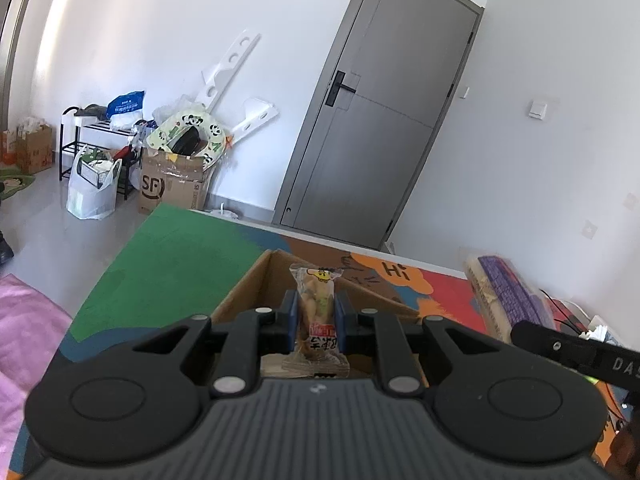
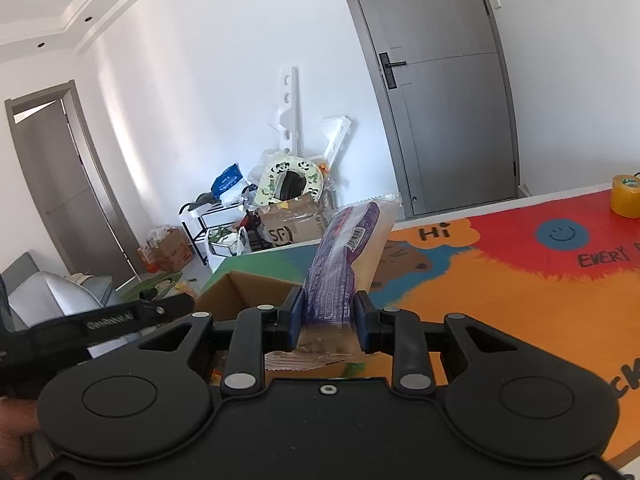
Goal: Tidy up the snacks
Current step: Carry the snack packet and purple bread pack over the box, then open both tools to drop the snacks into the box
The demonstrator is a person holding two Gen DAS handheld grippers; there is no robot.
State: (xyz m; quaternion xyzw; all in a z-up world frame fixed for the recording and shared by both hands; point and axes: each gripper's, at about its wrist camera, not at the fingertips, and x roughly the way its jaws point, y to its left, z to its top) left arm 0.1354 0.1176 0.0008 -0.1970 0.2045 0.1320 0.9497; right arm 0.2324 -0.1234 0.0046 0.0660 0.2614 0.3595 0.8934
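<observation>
Left tool (image 1: 316,312) clamps small snack packet (image 1: 317,300); right tool (image 2: 328,312) clamps purple packet (image 2: 340,256) (both above cardboard box (image 1: 256,280)).

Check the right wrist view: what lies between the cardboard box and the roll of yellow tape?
Bare colourful table mat, plus the purple snack pack held up across it by the right gripper; box, tape.

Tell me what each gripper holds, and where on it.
Left gripper: small clear snack packet, clamped at its middle. Right gripper: long purple snack pack, clamped near its lower end.
</observation>
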